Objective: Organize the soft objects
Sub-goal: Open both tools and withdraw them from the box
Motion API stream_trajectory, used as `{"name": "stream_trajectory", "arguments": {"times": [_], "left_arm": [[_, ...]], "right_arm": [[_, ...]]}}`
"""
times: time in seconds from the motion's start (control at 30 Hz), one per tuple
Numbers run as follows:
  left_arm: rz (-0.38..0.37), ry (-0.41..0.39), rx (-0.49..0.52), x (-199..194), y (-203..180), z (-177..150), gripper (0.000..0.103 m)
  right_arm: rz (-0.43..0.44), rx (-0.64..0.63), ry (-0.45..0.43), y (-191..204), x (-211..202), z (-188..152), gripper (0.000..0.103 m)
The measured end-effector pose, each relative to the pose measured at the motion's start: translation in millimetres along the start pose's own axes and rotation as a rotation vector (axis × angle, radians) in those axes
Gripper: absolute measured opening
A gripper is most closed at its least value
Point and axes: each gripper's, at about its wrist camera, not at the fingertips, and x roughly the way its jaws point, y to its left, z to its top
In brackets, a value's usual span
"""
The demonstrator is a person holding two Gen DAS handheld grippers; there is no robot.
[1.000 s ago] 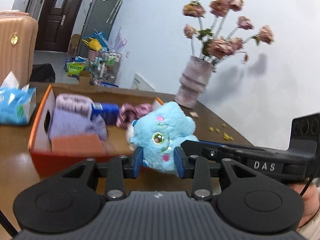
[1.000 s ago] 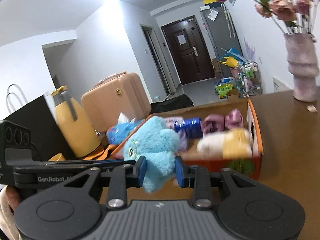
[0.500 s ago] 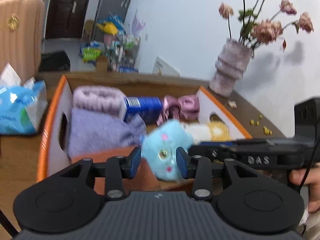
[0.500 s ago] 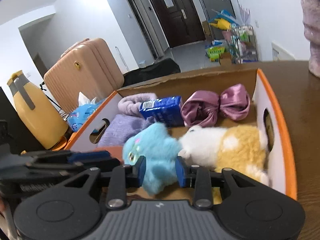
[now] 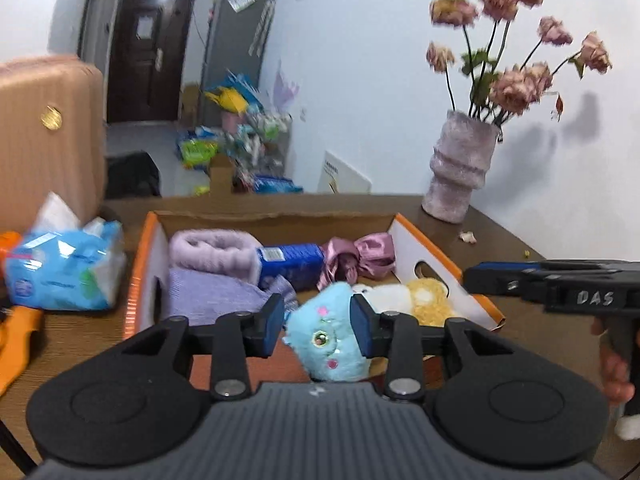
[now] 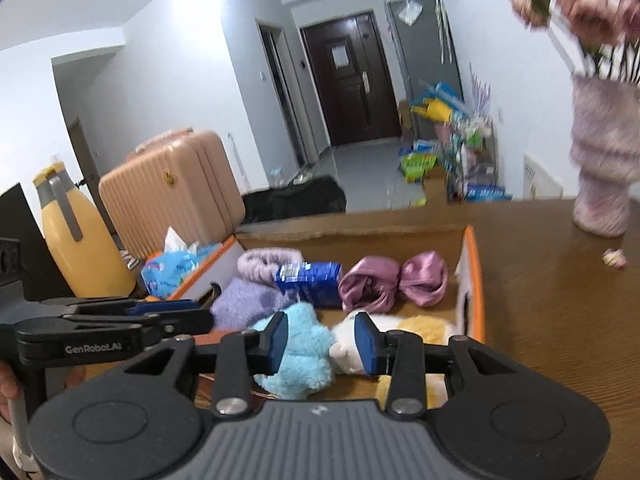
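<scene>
A light blue plush toy (image 5: 328, 344) (image 6: 298, 356) lies at the near end of the orange-edged cardboard box (image 5: 140, 264) (image 6: 478, 280), against a white and yellow plush (image 5: 420, 298) (image 6: 424, 326). My left gripper (image 5: 318, 324) (image 6: 200, 316) is open, its tips short of the toy. My right gripper (image 6: 320, 340) (image 5: 476, 276) is open too and stands off to the right of the box. Neither pair of pads presses on the plush. Deeper in the box lie a purple cloth (image 5: 208, 296), a fuzzy pink roll (image 5: 212, 242), a blue pack (image 5: 290, 264) and a pink satin bow (image 5: 360, 256).
A fuzzy pink vase with dried flowers (image 5: 460, 176) stands on the brown table behind the box to the right. A blue tissue pack (image 5: 64, 276) sits left of the box, with a yellow jug (image 6: 76, 240) beyond it. A pink suitcase (image 6: 172, 188) stands behind the table.
A second ago both grippers held the blue plush up in front of the box. It then came down into the box, and both grippers have let go and drawn back.
</scene>
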Motion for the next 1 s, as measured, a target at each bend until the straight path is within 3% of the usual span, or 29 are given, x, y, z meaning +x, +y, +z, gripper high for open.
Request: {"name": "stream_trajectory", "arguments": {"times": [0.17,0.33,0.5,0.7,1.0], "left_arm": [[0.084,-0.102,0.016,-63,-8,-9,0.048],[0.198,-0.233,0.047,-126,-25,-45,0.073],[0.304,-0.307,0.076,-172,-45,-92,0.099],[0.348,-0.343,0.062,-222,-56,-147,0.103],[0.329,-0.278,0.040,-248,-64,-207,0.103]], "right_arm": [[-0.048,-0.058,-0.102,19,-54,-4,0.043],[-0.103,-0.145,-0.231,42,-108,-27,0.059],[-0.157,-0.177,-0.312,62,-150,-67,0.072],[-0.176,-0.208,-0.356,85,-190,-126,0.087],[-0.158,-0.152,-0.328,99,-223,-209,0.088]]}}
